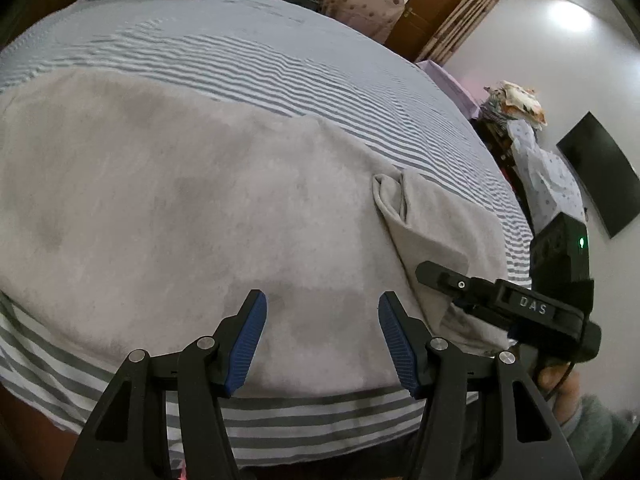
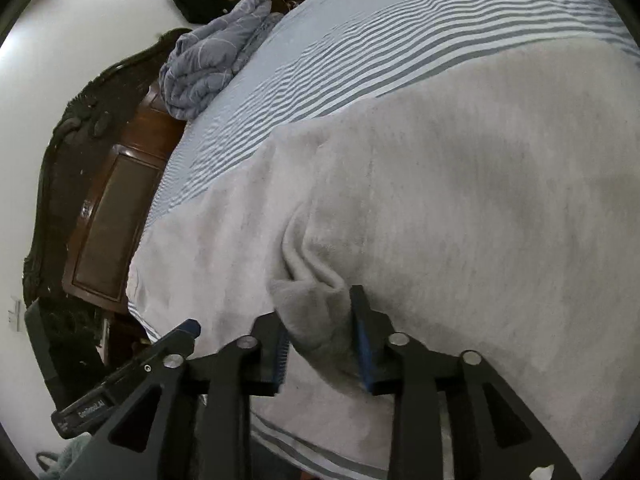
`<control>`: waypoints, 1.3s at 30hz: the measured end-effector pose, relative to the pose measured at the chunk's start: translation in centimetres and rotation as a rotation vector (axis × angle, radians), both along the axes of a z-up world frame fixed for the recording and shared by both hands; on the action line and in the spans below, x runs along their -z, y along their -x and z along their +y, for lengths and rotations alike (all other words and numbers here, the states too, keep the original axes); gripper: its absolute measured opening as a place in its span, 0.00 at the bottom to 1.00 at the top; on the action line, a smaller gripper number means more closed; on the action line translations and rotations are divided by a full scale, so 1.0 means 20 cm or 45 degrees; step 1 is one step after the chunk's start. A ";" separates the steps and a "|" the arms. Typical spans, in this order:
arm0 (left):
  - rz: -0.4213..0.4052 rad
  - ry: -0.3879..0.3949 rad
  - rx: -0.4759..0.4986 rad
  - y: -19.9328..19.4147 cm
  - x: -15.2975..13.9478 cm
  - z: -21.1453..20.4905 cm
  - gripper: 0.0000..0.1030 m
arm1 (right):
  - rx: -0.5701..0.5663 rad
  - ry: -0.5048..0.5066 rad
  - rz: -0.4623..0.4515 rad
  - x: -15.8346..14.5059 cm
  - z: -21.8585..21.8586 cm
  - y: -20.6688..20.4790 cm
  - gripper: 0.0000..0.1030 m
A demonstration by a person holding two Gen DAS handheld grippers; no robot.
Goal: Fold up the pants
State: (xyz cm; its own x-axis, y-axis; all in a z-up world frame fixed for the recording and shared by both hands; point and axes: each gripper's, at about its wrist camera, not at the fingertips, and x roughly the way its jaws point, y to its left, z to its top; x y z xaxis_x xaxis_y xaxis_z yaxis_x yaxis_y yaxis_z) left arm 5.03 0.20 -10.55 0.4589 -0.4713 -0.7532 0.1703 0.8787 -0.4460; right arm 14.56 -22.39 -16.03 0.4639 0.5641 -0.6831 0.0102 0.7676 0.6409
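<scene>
Light grey pants (image 1: 180, 200) lie spread across a grey-and-white striped bed sheet (image 1: 280, 64). My left gripper (image 1: 322, 300) hovers open over the pants near the bed's front edge, with nothing between its blue pads. A turned-over hem (image 1: 388, 192) sits to its right. In the right wrist view, a raised fold (image 2: 316, 320) of the pants (image 2: 480, 200) stands between the fingers of my right gripper (image 2: 316, 304). The jaws look parted and slack around it. The right gripper (image 1: 432, 274) also shows at the right of the left wrist view, low over the cloth.
A rumpled blue blanket (image 2: 208, 60) lies at the head of the bed, by a dark carved headboard (image 2: 80, 120). A pile of clothes (image 1: 520, 104) and a black screen (image 1: 600, 172) on the wall stand past the bed's right side. A hand (image 1: 560, 388) holds the right gripper.
</scene>
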 end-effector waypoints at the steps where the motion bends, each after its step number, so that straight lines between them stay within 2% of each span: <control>1: 0.006 0.017 0.001 0.00 0.01 0.01 0.58 | 0.007 -0.015 0.000 0.00 0.00 0.01 0.36; 5: 0.046 0.137 0.004 -0.03 0.02 0.02 0.58 | 0.022 -0.004 -0.013 -0.03 0.02 0.10 0.44; 7: 0.059 0.184 0.005 -0.05 0.02 0.02 0.58 | 0.018 0.017 -0.031 -0.05 0.05 0.12 0.44; 8: 0.064 0.206 0.006 -0.05 0.01 0.01 0.58 | 0.006 -0.016 -0.031 -0.06 0.05 0.16 0.43; 9: 0.069 0.218 0.008 -0.06 0.01 0.01 0.58 | -0.011 -0.067 -0.011 -0.04 0.07 0.20 0.43; 13: 0.122 0.262 0.050 -0.07 0.03 -0.02 0.59 | -0.065 -0.058 0.022 0.01 0.16 0.26 0.43; 15: 0.154 0.272 0.074 -0.08 0.05 -0.05 0.59 | -0.048 -0.058 0.023 0.04 0.15 0.28 0.43; 19: 0.221 0.290 0.103 -0.12 0.08 -0.13 0.59 | 0.072 -0.091 0.030 0.06 0.00 0.29 0.41; 23: 0.332 0.405 0.110 -0.19 0.13 -0.19 0.59 | 0.252 -0.157 0.037 0.08 -0.28 0.35 0.41; 26: 0.345 0.384 0.093 -0.21 0.14 -0.21 0.59 | 0.386 -0.207 0.038 0.10 -0.47 0.41 0.38; 31: 0.342 0.347 0.118 -0.22 0.11 -0.28 0.59 | 0.482 -0.323 0.064 0.17 -0.67 0.51 0.29; 38: 0.328 0.213 0.127 -0.28 0.09 -0.43 0.59 | 0.462 -0.318 0.058 0.17 -0.64 0.47 0.28; 39: 0.320 0.171 0.136 -0.28 0.09 -0.45 0.52 | 0.461 -0.323 0.057 0.17 -0.64 0.47 0.28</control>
